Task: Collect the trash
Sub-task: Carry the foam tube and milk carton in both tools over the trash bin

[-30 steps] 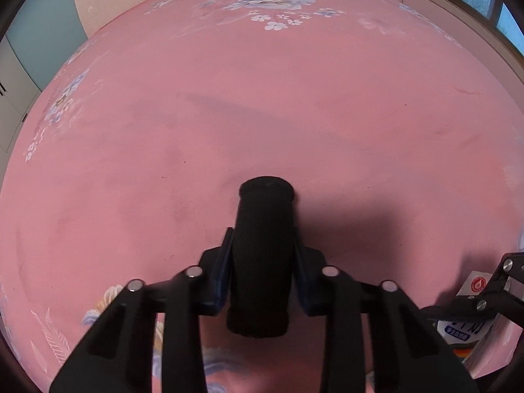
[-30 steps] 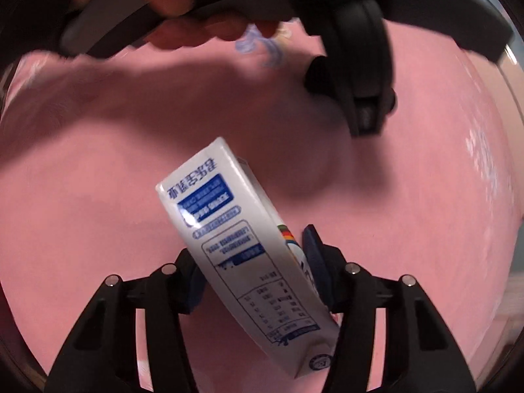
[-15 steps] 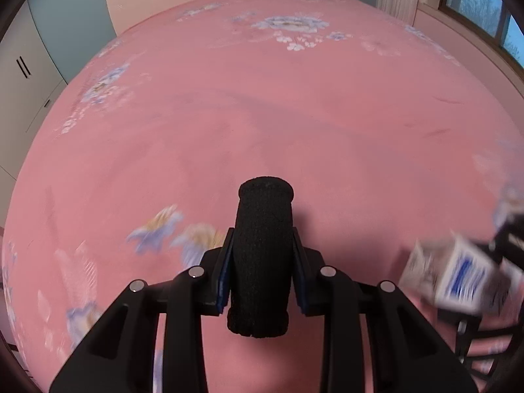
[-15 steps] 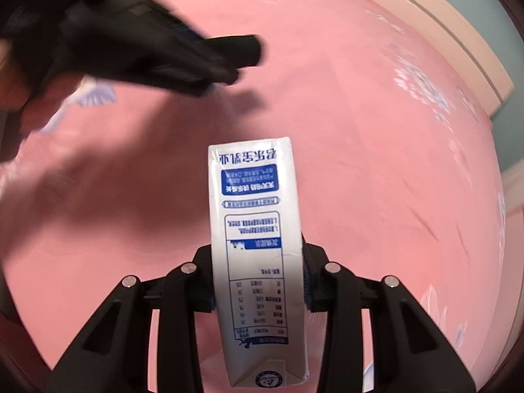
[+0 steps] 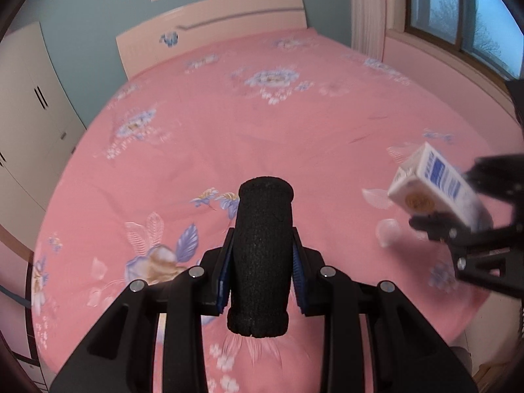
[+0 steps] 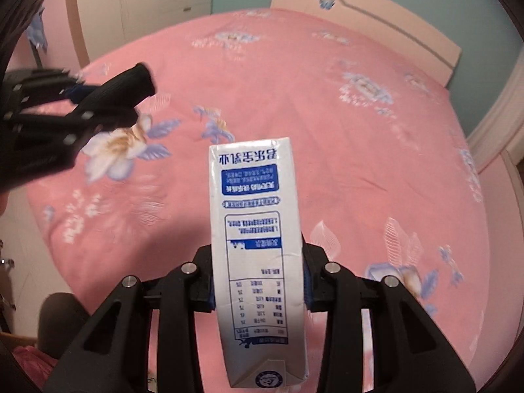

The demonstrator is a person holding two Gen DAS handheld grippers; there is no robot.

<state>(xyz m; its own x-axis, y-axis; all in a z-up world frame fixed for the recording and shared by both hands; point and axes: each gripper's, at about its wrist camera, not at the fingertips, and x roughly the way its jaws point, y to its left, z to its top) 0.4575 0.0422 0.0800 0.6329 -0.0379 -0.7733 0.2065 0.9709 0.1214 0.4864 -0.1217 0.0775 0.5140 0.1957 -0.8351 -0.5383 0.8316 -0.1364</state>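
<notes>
— Holding anything, those left tongs [image 5: 260, 271]?
— Yes, clamped together on a black foam roll [image 5: 261, 255], which sticks out past the fingertips, above the pink floral bed sheet [image 5: 262, 131].
— And the right tongs [image 6: 258, 278]?
— Clamped on a white and blue milk carton [image 6: 257, 245], held lengthwise, upside down to the camera, gable end nearest.
— Can you read the label?
— Chinese characters in blue along the far end, a blue panel under them, then a nutrition table; the print is too blurred to read.
— Where is the carton from the left?
— At the far right, raised above the bed, beside the window [image 5: 458, 6].
</notes>
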